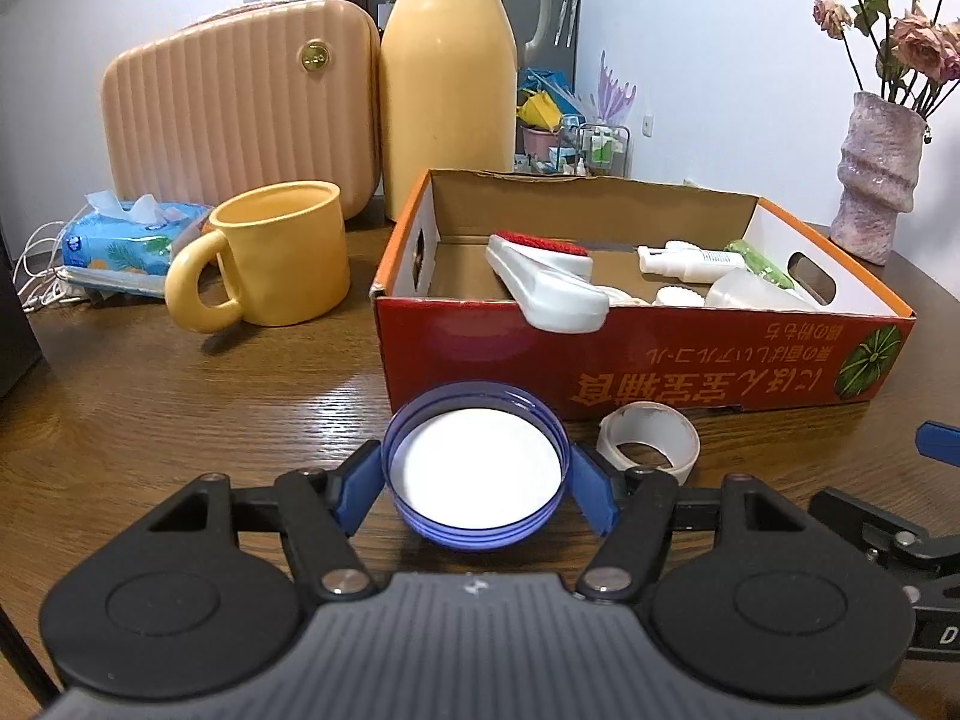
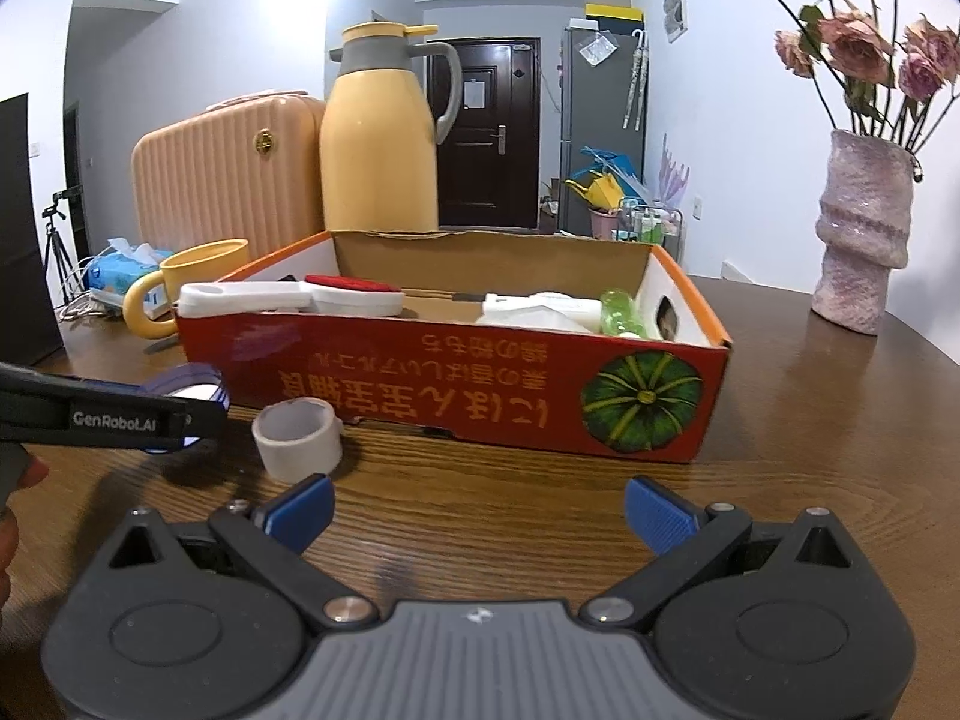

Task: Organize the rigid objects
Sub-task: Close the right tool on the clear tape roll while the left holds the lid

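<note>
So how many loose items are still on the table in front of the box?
2: the blue lid, clamped in the left gripper, and the tape roll just right of it. The box may hide others.

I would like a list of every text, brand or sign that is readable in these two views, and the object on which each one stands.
"GenRobot.AI": white letters on the arm of the left gripper, right wrist view.
"D": a single white letter on black hardware at the right edge of the left wrist view; the rest is cut off.
Yellow East Asian print, upside down, on the red cardboard box: characters not reliably readable.
Tissue pack: logo too small to read.
</note>
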Tool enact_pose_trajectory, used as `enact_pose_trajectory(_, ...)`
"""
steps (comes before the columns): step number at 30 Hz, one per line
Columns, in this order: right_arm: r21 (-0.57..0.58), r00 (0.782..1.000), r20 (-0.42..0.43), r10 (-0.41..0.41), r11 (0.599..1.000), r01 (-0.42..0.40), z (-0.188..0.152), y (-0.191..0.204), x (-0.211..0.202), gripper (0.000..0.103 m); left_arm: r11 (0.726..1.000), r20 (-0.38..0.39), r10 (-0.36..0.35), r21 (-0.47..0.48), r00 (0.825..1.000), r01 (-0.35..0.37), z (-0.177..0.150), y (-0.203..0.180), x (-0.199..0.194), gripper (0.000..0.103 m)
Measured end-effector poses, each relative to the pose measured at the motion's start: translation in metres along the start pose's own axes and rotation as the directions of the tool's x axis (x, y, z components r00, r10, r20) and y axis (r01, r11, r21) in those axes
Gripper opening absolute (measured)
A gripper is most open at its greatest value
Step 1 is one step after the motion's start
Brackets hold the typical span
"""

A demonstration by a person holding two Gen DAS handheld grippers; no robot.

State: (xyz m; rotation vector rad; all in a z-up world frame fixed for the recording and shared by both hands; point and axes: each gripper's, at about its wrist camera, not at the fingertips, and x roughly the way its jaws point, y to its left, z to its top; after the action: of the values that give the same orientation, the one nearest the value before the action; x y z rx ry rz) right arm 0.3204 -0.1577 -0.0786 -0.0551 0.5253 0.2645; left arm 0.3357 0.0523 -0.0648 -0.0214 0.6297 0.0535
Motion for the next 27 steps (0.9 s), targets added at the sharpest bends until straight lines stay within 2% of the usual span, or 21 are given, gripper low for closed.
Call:
enact_pose_trajectory(15,-0.040,0.999,0.002,0.041,0.998,-0.041,0.015,0.040,0.026,0.103,0.999,0.033,0.039,-0.026,0.999,-0.038,0.002,0.026,-0.008,0.067)
enact_pose_trajectory(27,-0.043,0.997,-0.045,0.064,0.997,-0.066,0.026,0.061,0.054,0.103,0.997,0.055,0.062,-0.045,0.997,-0.060,0.005,0.039,-0.013,0.067)
